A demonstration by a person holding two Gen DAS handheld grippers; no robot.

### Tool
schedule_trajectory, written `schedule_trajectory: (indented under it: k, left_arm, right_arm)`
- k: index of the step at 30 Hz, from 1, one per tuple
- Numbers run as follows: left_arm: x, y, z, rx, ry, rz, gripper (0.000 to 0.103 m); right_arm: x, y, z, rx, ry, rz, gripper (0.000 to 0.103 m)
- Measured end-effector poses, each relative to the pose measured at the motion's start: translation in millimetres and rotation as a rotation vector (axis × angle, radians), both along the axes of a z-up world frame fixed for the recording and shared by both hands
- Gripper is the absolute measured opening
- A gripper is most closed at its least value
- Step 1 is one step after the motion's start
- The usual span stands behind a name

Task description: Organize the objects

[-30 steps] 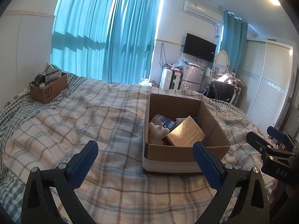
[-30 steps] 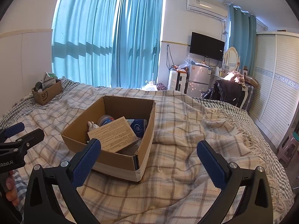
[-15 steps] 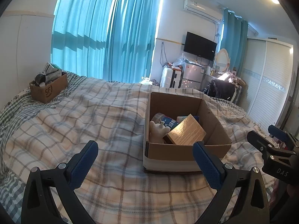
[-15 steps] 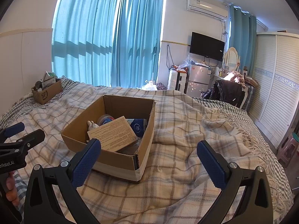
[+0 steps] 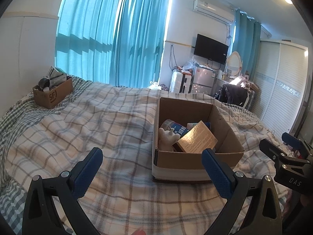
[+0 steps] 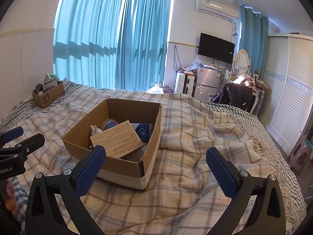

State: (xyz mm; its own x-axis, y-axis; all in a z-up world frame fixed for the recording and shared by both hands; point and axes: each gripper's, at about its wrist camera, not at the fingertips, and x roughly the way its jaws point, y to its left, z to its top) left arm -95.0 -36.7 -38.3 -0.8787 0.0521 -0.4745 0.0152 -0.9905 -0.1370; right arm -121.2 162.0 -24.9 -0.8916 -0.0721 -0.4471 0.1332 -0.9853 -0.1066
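Hovering released and empty, the left tongs point(image 5: 150, 166) and right tongs point(image 6: 155, 163) risk tipping the open brown cardboard box point(image 6: 125, 168) on the soft plaid-blanketed bed point(image 6: 195, 137), where the tilted tan printed carton point(image 6: 117, 139) could slide.

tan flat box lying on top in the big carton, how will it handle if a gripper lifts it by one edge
The tan flat box looks stiff and probably light. It lies tilted on the items beneath it, so it may slide or pivot when nudged. Its smooth printed face could slip between the pads.

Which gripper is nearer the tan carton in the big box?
Roughly even; left maybe slightly. Left gripper hovers before the box's near-left corner, tan carton ahead-right; right gripper faces its near-right corner, both open.
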Motion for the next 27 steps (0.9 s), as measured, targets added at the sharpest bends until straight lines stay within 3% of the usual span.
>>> schedule_trajectory:
  k: [27]
  left_arm:
    - [1.8, 3.3, 0.1, -0.034, 0.011, 0.010, 0.103]
  right_arm:
    - [-0.4, 1.8, -4.1, 0.004, -0.009, -0.002, 0.103]
